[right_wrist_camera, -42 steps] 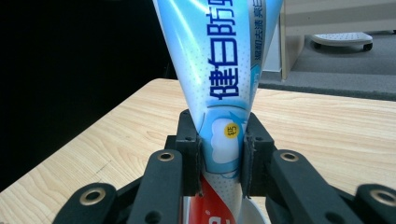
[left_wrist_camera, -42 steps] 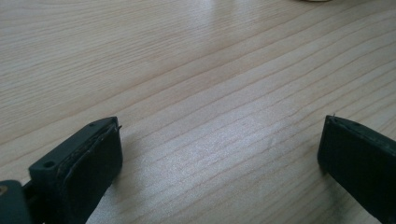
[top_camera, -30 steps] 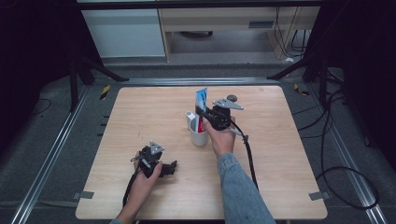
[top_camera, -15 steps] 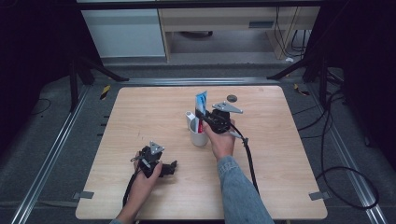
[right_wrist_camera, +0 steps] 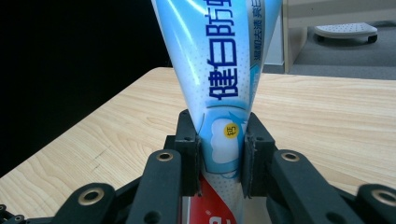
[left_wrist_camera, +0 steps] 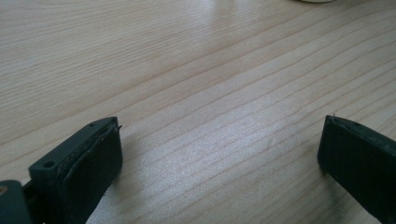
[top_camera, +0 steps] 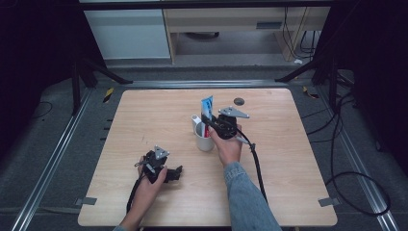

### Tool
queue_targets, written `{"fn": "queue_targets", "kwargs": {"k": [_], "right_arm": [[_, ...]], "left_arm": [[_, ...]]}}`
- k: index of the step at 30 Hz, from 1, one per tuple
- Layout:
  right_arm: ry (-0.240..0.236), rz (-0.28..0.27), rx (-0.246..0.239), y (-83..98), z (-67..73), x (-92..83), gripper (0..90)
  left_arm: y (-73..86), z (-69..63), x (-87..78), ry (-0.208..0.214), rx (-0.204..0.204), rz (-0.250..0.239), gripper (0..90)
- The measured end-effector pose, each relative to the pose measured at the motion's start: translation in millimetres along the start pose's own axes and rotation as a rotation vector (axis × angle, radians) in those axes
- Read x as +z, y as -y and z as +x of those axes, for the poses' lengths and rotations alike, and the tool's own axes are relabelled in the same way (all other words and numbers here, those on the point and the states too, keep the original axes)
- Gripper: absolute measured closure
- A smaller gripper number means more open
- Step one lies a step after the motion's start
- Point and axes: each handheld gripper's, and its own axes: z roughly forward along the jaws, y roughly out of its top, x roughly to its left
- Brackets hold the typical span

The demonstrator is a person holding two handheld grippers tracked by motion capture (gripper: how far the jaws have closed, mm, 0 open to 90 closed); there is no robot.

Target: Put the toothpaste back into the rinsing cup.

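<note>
- The right gripper (top_camera: 210, 123) has its fingers (right_wrist_camera: 188, 156) closed on a toothpaste tube (right_wrist_camera: 219, 70), pinching it low on the blue part, just above where the print turns red.
- The tube stands nearly upright, long axis vertical, its flat crimped end up. In the high view its lower end sits inside or just over the white mug (top_camera: 204, 139) near the middle of the table (top_camera: 298, 183); whether it touches the mug's bottom cannot be told.
- That is the relation the next move turns on, as I judge it: the tube lies straight up from the mug's mouth, so it should travel along its own long axis, whether lifted out or let down.
- A second white thing stands at the mug's far-left rim; too small to name.
- The left gripper (top_camera: 174, 174) rests on the table well apart from the mug, toward the near-left. Its fingers (left_wrist_camera: 88, 163) are spread wide with bare wood between them, holding nothing. The right hand is by far the nearer to the tube.
- Writing: large dark-blue Chinese characters run down the tube, reading about "健白防", the last one cut off at the frame's top. A smaller column beside them is too fine to read. A yellow dot (right_wrist_camera: 231, 130) between the fingers carries one character, apparently "钙".
- A small dark round object (top_camera: 238, 101) lies on the table beyond the mug.
</note>
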Motion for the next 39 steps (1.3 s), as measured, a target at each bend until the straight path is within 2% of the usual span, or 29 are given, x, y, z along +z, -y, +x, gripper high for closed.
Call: {"fn": "queue_targets", "kwargs": {"k": [14,39], "right_arm": [[0.007,0.012,0.008,5.1,-4.1,0.6,72.4],[0.01,0.036,-0.031,2.5,-6.0,0.4,71.4]], "left_arm": [[0.0,0.0,0.0,0.0,0.0,0.0,0.0],[0.0,0.1,0.0,0.001,0.001,0.0,0.0]]}}
